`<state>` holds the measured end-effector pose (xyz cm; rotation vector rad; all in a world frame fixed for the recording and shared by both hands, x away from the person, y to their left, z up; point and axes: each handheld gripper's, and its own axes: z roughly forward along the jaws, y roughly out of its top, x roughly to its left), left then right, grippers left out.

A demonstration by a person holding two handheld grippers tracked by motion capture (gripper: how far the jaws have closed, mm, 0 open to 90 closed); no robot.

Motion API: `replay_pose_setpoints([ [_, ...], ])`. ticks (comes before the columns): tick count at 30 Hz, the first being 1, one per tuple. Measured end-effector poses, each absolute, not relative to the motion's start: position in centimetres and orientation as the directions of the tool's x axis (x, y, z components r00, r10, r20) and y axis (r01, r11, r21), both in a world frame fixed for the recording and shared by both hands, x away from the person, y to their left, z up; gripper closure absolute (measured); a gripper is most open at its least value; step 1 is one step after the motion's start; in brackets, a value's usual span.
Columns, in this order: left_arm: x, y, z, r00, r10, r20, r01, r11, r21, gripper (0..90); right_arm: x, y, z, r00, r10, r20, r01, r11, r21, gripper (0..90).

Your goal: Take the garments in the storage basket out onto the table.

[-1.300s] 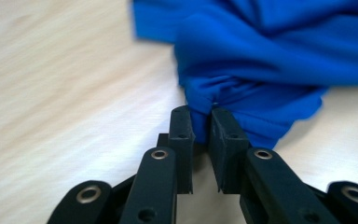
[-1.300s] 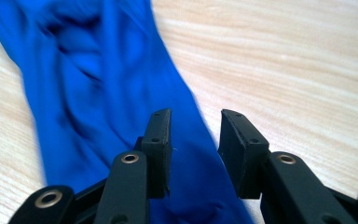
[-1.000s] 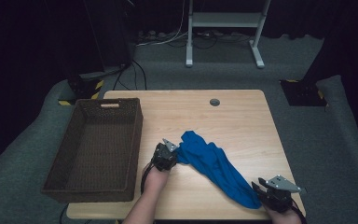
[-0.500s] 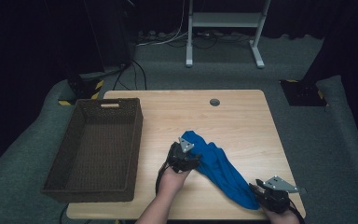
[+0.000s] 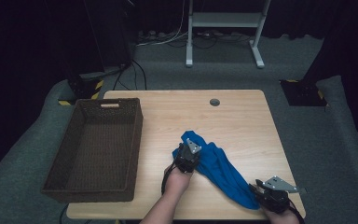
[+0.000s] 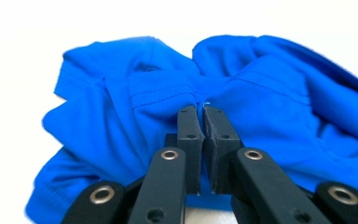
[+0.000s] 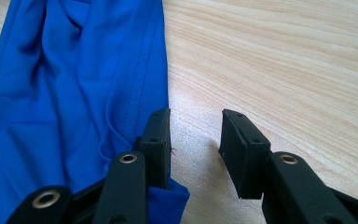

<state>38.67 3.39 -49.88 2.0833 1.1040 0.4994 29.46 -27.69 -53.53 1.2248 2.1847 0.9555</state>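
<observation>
A crumpled blue garment (image 5: 219, 170) lies on the near half of a light wooden desk (image 5: 242, 121), stretched in a band from the middle toward the near right corner. At its far left end, the left gripper (image 5: 186, 156) has its jaws together, having just closed, and they pinch a fold of the blue cloth (image 6: 242, 93), as the left gripper view shows. At the near right end, the right gripper (image 5: 261, 190) sits low at the desk's near edge; its jaws stand apart, one resting on the hem of the garment (image 7: 74, 93), the other over bare wood, with only bare desk in the gap between them. A dark woven basket (image 5: 95, 149) stands on the left side of the desk, apart from the garment. A person's forearms enter from the near edge.
</observation>
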Motion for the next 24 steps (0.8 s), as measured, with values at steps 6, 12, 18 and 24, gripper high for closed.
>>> replay_pose_setpoints([
  [6,35.7,5.7,-49.2,0.564,0.826,0.001,0.521,-0.357,0.775,85.8,29.5,-27.7,-53.5,-0.498,0.865,-0.051,0.55,0.361,0.753,63.0],
  [12,32.2,8.3,-50.7,0.557,0.83,0.025,0.528,-0.377,0.761,85.7,29.4,-27.6,-53.5,-0.493,0.868,-0.053,0.553,0.36,0.752,62.7],
  [18,29.7,10.0,-52.1,0.552,0.833,0.031,0.55,-0.392,0.737,85.2,29.3,-27.6,-53.4,-0.487,0.87,-0.071,0.551,0.37,0.748,60.9],
  [24,28.5,10.5,-52.6,0.557,0.825,0.093,0.542,-0.446,0.712,83.1,29.2,-27.5,-52.8,-0.476,0.876,-0.073,0.54,0.356,0.763,60.1],
])
